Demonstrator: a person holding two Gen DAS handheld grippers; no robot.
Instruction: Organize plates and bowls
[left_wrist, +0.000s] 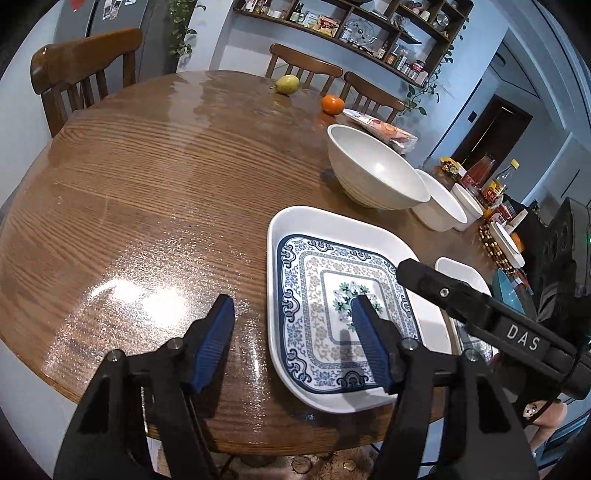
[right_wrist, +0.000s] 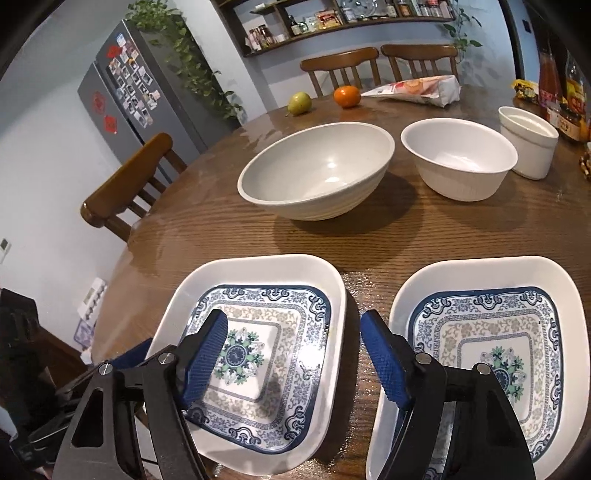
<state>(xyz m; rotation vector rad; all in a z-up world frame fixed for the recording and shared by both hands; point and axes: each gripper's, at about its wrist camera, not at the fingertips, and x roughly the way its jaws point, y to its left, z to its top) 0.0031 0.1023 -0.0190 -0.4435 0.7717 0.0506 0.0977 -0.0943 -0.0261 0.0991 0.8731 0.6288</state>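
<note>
At near table edge, two square white plates with blue floral pattern, left (right_wrist: 266, 354) and right (right_wrist: 491, 354), side by side. Probably rigid, glazed, slippery, breakable; best pinched at raised rim. Both grippers, left (left_wrist: 291, 343) and right (right_wrist: 293, 354), spread, empty. Beyond: large grey bowl (right_wrist: 317, 170), white bowl (right_wrist: 458, 158).

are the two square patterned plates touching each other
Apart. The right wrist view shows a strip of bare wooden table between the left plate and the right plate, running the whole way along their facing edges.
</note>
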